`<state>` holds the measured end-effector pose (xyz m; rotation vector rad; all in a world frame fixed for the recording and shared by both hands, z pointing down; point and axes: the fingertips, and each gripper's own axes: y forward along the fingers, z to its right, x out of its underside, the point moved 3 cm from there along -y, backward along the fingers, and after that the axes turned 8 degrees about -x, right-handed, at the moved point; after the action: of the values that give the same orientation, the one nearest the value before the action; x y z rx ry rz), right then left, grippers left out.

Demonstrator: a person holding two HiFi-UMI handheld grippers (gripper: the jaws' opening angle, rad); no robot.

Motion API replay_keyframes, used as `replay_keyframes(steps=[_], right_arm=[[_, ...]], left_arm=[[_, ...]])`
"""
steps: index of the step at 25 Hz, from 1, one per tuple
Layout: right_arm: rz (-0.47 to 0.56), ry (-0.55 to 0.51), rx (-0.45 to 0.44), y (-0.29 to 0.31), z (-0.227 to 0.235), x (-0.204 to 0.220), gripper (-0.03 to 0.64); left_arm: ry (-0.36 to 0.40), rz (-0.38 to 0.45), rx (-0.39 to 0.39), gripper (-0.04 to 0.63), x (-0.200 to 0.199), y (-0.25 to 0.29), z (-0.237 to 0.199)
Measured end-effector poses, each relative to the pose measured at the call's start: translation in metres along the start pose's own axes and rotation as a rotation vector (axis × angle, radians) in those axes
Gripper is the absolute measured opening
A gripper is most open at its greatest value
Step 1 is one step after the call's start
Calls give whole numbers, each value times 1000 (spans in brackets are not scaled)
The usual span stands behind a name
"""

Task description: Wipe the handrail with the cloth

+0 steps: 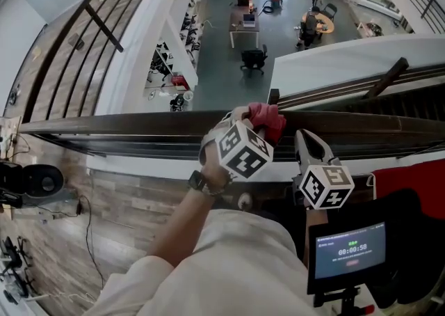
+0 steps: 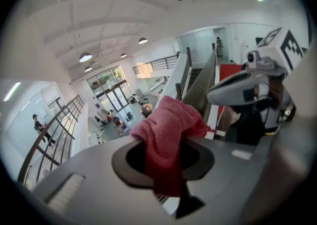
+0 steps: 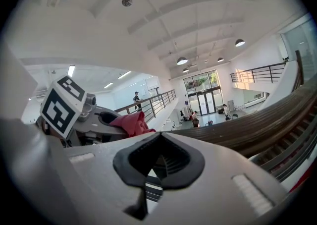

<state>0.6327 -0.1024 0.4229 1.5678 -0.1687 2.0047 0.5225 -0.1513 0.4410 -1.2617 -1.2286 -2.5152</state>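
Handrail (image 1: 125,125): dark wood, smooth top. My left gripper (image 1: 254,130) is at the handrail's top edge, jaws clamped on the red cloth (image 1: 270,120), which is bunched against the handrail. I judge the cloth light, soft and limp; best pinched at a thick fold so rubbing won't drag it free. My right gripper (image 1: 311,146) is just beside the handrail on my side, jaws together, nothing held.

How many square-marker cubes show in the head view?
2: one marker cube on the left gripper, which clamps the red cloth at the handrail; the other cube on the right gripper beside it. None seems hidden.
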Motion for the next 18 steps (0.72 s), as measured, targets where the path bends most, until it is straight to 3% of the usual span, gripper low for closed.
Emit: replay_keyframes(steps=[5,9,18], right_arm=[[-7,2,14,-1,4,-3,3],[-17,0,12,8,-6,-1,2],[-18,-42,-36,39,-44,-13,3]], left_arm=[[-29,48,5,97,2,-10,3],[-68,40,30,97,18,-19,-6],[-148,47,-5,98,59,-47,-41]])
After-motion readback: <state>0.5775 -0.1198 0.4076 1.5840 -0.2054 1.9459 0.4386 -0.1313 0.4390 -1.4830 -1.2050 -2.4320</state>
